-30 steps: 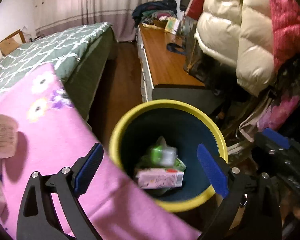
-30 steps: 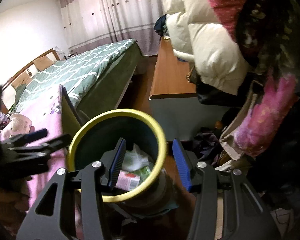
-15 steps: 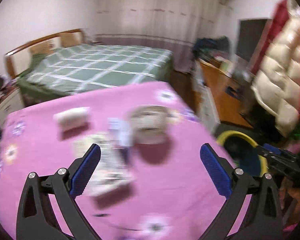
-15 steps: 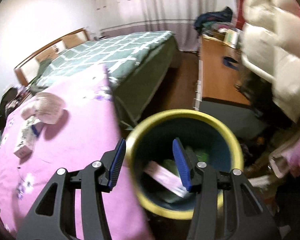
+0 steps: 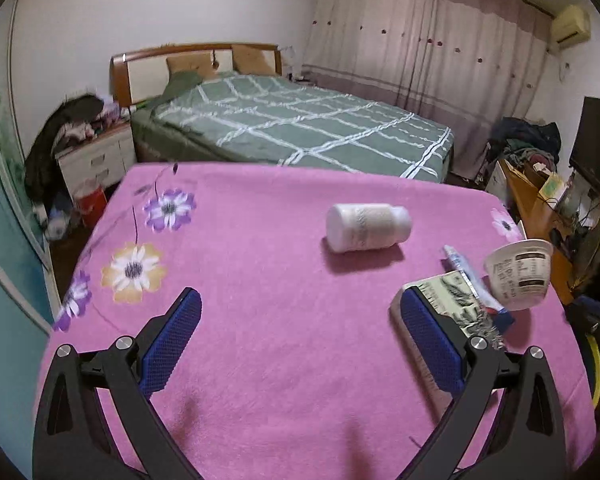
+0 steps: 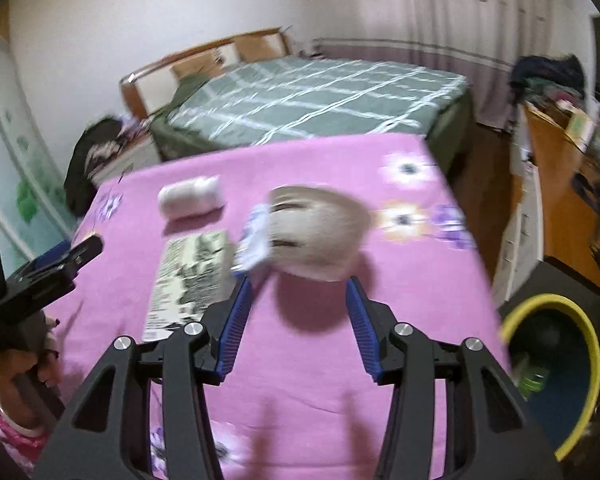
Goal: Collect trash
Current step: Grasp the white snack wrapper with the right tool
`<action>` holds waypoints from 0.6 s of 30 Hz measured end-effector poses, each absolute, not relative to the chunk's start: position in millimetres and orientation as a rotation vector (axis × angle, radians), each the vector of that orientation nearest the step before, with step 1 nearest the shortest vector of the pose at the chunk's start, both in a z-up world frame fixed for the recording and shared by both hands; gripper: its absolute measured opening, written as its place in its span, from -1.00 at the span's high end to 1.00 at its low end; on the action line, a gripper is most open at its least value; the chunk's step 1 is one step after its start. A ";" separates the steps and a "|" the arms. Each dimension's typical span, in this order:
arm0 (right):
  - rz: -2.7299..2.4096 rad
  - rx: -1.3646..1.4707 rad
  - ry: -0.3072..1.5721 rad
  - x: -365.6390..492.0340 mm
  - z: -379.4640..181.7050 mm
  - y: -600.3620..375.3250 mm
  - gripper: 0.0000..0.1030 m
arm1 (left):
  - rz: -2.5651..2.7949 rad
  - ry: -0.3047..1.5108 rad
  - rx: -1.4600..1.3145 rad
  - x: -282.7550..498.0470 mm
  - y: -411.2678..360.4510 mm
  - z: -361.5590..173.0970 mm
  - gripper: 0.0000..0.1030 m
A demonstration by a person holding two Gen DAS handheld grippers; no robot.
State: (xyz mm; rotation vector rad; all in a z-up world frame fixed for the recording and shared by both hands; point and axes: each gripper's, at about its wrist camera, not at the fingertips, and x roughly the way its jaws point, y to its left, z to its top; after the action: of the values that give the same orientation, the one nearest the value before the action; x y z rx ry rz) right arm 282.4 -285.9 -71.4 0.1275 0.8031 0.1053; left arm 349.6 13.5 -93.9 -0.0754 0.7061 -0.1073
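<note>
The left tongs (image 5: 298,330) are spread wide over the pink cloth (image 5: 260,320) with nothing between the pads; their jaws have just been opening. The right tongs (image 6: 298,316) stand half spread, also holding nothing. The trash lies ahead of both: a white bottle (image 5: 368,227) on its side beyond the left tongs, a flat printed packet (image 5: 456,304) touching the outside of their right pad, a small tube (image 5: 466,276) on that packet, and a tipped paper cup (image 5: 518,274) just past it. From the right tongs the cup (image 6: 316,232) sits just ahead of the gap, and the bin (image 6: 556,376) stands low to their right, off the cloth's edge.

Risks, as I judge them: the cup could roll or crush under a hard pinch, the bottle could roll away if nudged, and the thin packet may slip the pads. The right view is blurred, so aim may be off.

Labels on cup and packet show print, but none is readable
</note>
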 end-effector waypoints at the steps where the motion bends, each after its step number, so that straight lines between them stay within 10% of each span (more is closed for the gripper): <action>1: 0.114 0.115 0.818 286.4 -76.0 -277.6 0.09 | -0.107 0.713 -0.078 348.6 9.8 -96.9 -0.90; 15: 0.115 0.098 0.937 328.8 -114.6 -247.5 0.29 | -0.081 0.753 -0.145 355.3 17.8 -111.8 -0.90; 18: 0.114 0.094 0.952 335.8 -120.3 -247.2 0.72 | -0.082 0.758 -0.150 355.5 18.3 -113.2 -0.90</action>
State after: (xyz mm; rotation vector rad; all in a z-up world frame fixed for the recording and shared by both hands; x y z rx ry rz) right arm 335.8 -247.2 -120.3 0.0945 0.9521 0.1141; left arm 355.5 18.3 -113.2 -0.1499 0.7582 -0.0815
